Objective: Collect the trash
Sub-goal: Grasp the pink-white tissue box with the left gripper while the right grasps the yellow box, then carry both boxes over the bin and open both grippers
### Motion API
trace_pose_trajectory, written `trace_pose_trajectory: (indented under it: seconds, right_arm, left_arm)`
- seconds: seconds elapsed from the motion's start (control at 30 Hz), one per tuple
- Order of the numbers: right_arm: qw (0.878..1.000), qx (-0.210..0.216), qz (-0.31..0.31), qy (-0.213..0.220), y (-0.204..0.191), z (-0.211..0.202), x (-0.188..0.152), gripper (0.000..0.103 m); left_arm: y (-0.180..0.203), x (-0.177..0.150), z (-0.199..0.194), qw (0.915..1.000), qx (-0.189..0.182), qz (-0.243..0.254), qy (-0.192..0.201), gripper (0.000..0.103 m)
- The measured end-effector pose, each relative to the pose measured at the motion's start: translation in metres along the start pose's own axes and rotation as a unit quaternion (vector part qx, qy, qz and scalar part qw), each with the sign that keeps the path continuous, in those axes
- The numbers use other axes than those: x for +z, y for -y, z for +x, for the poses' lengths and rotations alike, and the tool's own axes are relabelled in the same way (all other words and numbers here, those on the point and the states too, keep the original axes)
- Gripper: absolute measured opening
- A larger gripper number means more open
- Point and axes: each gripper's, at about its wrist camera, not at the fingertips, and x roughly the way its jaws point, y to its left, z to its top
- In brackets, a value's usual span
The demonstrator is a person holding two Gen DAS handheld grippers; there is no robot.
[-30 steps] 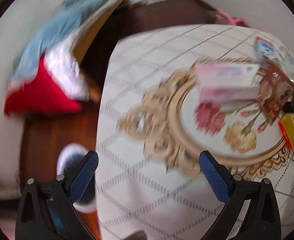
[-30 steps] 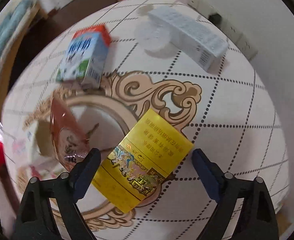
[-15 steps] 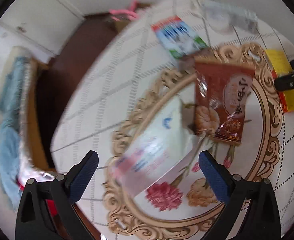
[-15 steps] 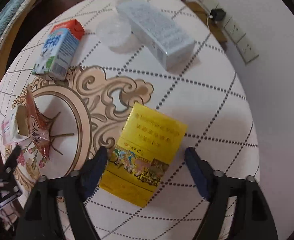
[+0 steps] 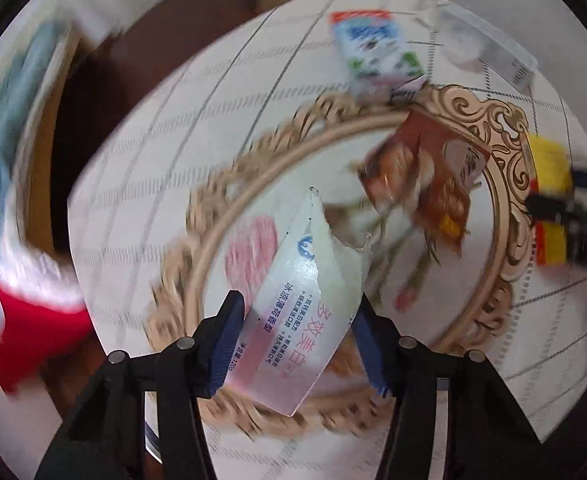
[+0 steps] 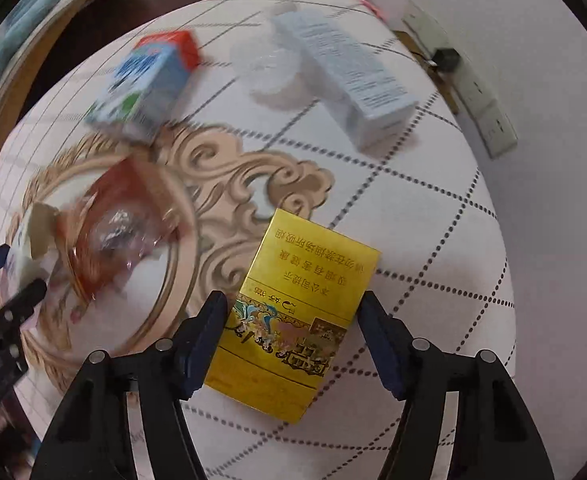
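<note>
so my left gripper had just been closing and its pads were pinched on the white toothpaste box, whose long axis ran straight out ahead of the fingers over the middle of the round table. my right gripper had been narrowing too, and it straddled the yellow cigarette pack lying flat and pointing away, with a gap on the right side, so not gripped yet i think. box print read 多效美白 and 冰凉薄荷香型. the pack's warning text looked upside down to me.
</note>
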Motion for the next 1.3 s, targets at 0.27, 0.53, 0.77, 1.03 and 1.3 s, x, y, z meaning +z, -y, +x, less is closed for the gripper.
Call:
trace_pose_trajectory:
  seconds: [0.27, 0.53, 0.77, 1.03, 1.3]
  right_arm:
    - [0.998, 0.021, -0.060, -0.028, -0.026, -0.002, -0.029, 0.074]
    - [0.999, 0.000, -0.052, 0.016, -0.043, -0.011, -0.056, 0.064]
    - [0.996, 0.063, -0.055, 0.044, -0.062, -0.034, -0.078, 0.063]
    - [0.975, 0.130, -0.144, 0.110, -0.132, -0.113, -0.105, 0.063]
    - [0.932, 0.218, -0.264, 0.121, -0.280, -0.157, -0.135, 0.063]
  left_arm:
    - [0.004, -0.020, 0.001, 0.9932, -0.076, -0.088, -0.001, 0.055]
    - [0.006, -0.048, -0.001, 0.9887, -0.050, -0.137, 0.037, 0.047]
    - [-0.015, -0.098, -0.057, 0.9713, -0.033, -0.210, 0.106, 0.047]
    - [-0.097, -0.181, -0.110, 0.9402, 0.016, -0.301, 0.159, 0.047]
    - [-0.178, -0.284, -0.130, 0.9023, 0.070, -0.392, 0.166, 0.047]
